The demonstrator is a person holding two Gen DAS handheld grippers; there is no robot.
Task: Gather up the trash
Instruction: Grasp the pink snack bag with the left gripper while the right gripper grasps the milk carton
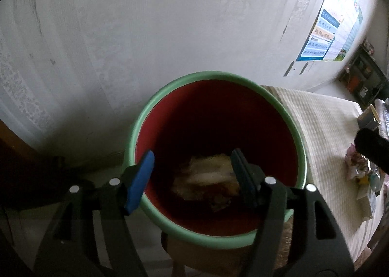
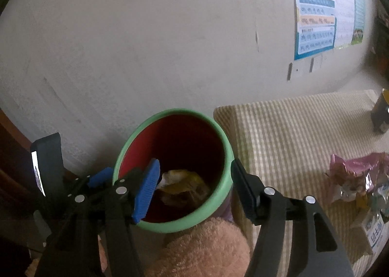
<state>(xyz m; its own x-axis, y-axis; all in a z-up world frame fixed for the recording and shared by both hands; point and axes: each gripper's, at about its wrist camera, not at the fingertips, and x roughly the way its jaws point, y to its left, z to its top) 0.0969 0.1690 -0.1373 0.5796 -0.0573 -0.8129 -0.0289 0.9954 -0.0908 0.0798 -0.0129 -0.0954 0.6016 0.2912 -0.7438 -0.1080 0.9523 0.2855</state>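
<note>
A bin with a green rim (image 1: 300, 145) and red inside stands by the wall beside the table. Crumpled wrappers (image 1: 206, 179) lie at its bottom. My left gripper (image 1: 192, 177) hangs over the bin's mouth, open, with nothing between its blue pads. In the right wrist view the same bin (image 2: 218, 204) holds yellow and white trash (image 2: 182, 184). My right gripper (image 2: 194, 189) is open and empty above it, its right finger past the rim. One blue pad (image 2: 101, 176) of the left gripper shows at the bin's left. More wrappers (image 2: 352, 179) lie on the table.
The table (image 2: 291, 131) has a striped cloth and adjoins the bin on the right. A small carton (image 2: 372, 230) lies near the wrappers, and a cup (image 1: 369, 116) stands farther back. A fuzzy peach-coloured thing (image 2: 201, 247) sits below the bin. The wall is close behind.
</note>
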